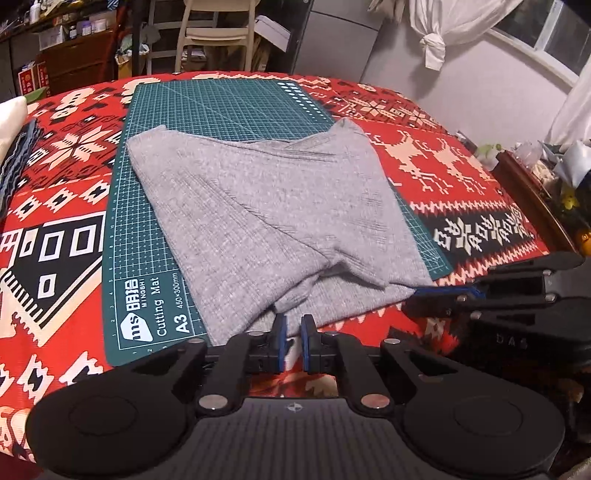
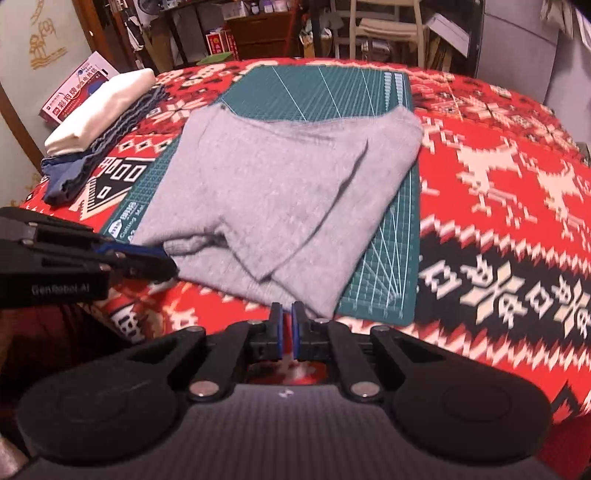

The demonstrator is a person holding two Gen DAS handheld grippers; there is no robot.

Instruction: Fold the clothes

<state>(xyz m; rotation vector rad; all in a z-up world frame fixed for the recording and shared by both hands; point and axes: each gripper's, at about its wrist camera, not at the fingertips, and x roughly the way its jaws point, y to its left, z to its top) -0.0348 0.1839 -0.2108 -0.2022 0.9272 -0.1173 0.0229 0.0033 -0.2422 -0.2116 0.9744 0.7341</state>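
Note:
A grey knit garment (image 1: 266, 206) (image 2: 280, 184) lies partly folded on a green cutting mat (image 1: 229, 99) (image 2: 317, 92), its near edge bunched and hanging over the mat's front. My left gripper (image 1: 294, 325) is shut on the near hem, with grey cloth pinched between its blue pads. From the right wrist view, the left gripper (image 2: 168, 264) bites the garment's near left corner. My right gripper (image 2: 287, 315) is shut on the near edge further right. In the left wrist view, the right gripper (image 1: 413, 297) meets the garment's near right corner.
A red patterned tablecloth (image 1: 443, 166) covers the table. Folded white cloth (image 2: 103, 107) and blue cloth (image 2: 92, 155) are stacked at the left, beside a printed box (image 2: 77, 88). A chair (image 1: 218, 33) and shelves stand behind. A cluttered wooden side table (image 1: 535, 184) stands at the right.

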